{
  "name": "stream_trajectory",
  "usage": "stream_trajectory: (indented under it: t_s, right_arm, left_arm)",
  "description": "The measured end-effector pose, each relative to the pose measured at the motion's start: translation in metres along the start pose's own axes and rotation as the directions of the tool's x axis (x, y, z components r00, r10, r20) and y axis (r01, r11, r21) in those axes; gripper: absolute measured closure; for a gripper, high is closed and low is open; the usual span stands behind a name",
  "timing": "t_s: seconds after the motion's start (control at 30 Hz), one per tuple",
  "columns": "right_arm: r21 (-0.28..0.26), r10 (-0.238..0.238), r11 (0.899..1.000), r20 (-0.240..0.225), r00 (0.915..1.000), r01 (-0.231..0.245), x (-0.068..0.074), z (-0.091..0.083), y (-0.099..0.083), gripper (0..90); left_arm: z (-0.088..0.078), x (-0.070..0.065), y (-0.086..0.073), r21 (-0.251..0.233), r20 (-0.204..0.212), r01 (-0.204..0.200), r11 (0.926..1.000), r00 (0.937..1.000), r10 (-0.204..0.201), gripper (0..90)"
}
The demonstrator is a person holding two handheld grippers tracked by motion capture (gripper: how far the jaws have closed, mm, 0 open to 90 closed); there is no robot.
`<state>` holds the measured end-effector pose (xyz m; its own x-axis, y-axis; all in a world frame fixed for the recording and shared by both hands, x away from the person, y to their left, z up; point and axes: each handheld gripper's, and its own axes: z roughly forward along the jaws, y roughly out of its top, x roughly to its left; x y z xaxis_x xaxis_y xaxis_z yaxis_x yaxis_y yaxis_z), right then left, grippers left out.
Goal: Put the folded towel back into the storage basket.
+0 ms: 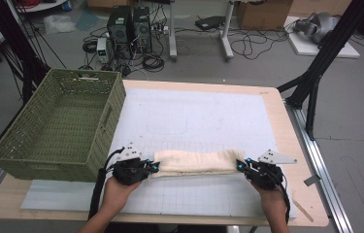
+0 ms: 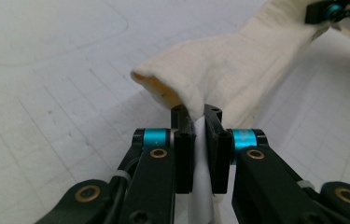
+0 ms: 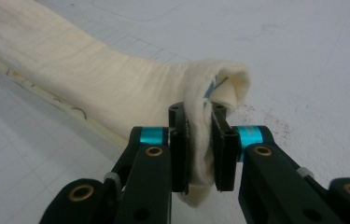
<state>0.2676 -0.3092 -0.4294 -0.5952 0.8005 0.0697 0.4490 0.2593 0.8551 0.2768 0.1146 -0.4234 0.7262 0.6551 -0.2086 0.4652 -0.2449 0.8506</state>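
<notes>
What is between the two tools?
The cream cloth stretches from the left tool to the right tool, each pinching one end, seen in the high view.

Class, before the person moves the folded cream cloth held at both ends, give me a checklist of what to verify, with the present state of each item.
1. Left gripper shut on the folded cream cloth: ok, fabric pinched between its jaws.
2. Right gripper shut on the cloth's other end: ok.
3. Cloth stretched between the grippers without sagging loose: ok, it lies as a straight band.
4. Cloth clear of the green woven plastic basket: ok, apart.
5. Basket ready to receive: ok, nothing seen inside.
6. Every layer of the fold caught in each grip: cannot tell.
</notes>
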Motion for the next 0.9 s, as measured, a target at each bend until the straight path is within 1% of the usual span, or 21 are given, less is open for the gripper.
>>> stream_trajectory:
  t_s: [0.03,0.07,0.1,0.13,0.2,0.23,0.33,0.5,0.6,0.7,0.8,0.87,0.9]
  right_arm:
    - [-0.007,-0.010,1.000,-0.002,1.0000,0.010,0.000,0.000,0.001,80.3]
    - [-0.007,-0.010,1.000,-0.002,1.0000,0.010,0.000,0.000,0.001,80.3]
    - [-0.023,-0.021,1.000,-0.004,0.9998,0.020,0.001,-0.002,0.002,80.3]
    - [-0.023,-0.021,1.000,-0.004,0.9998,0.020,0.001,-0.002,0.002,80.3]
    - [-0.057,-0.034,0.998,-0.014,0.9993,0.033,0.000,-0.005,0.004,80.3]
    - [-0.057,-0.034,0.998,-0.014,0.9993,0.033,0.000,-0.005,0.004,80.3]
    - [-0.099,-0.059,0.993,-0.014,0.9982,0.057,0.000,-0.010,0.008,80.3]
    - [-0.146,-0.083,0.986,-0.017,0.9964,0.080,-0.001,-0.015,0.015,80.4]
    - [-0.154,-0.092,0.984,-0.022,0.9955,0.087,-0.001,-0.015,0.019,80.5]
    - [-0.160,-0.093,0.983,-0.033,0.9951,0.087,0.000,-0.015,0.022,80.5]
    - [-0.163,-0.112,0.981,-0.036,0.9930,0.105,0.002,-0.012,0.026,80.5]
    - [-0.165,-0.119,0.980,-0.041,0.9920,0.111,0.003,-0.010,0.029,80.5]
    - [-0.167,-0.118,0.980,-0.044,0.9921,0.109,0.003,-0.009,0.030,80.5]
  left_arm:
    - [-0.002,0.001,0.001,-0.010,0.005,-0.002,0.9999,1.0000,0.002,83.6]
    - [-0.005,0.002,0.003,-0.029,0.016,-0.007,0.9996,0.9998,0.007,83.6]
    - [-0.007,0.002,0.004,-0.037,0.019,-0.012,0.9992,0.9997,0.013,83.6]
    - [-0.009,0.002,0.006,-0.047,0.022,-0.020,0.9987,0.9995,0.021,83.6]
    - [-0.013,0.002,0.008,-0.070,0.032,-0.029,0.9971,0.9990,0.032,83.6]
    - [-0.016,0.001,0.010,-0.085,0.036,-0.038,0.9956,0.9985,0.042,83.6]
    - [-0.022,-0.001,0.015,-0.111,0.044,-0.064,0.9918,0.9967,0.069,83.5]
    - [-0.029,-0.003,0.017,-0.133,0.044,-0.086,0.9874,0.9947,0.093,83.5]
    - [-0.032,-0.004,0.018,-0.140,0.039,-0.095,0.9857,0.9941,0.101,83.6]
    - [-0.036,-0.003,0.017,-0.148,0.033,-0.096,0.9843,0.9943,0.101,83.6]
    - [-0.041,-0.002,0.017,-0.157,0.026,-0.097,0.9828,0.9944,0.102,83.6]
    - [-0.044,-0.001,0.017,-0.161,0.025,-0.098,0.9820,0.9944,0.103,83.6]
    - [-0.046,-0.001,0.017,-0.164,0.018,-0.103,0.9811,0.9940,0.108,83.7]
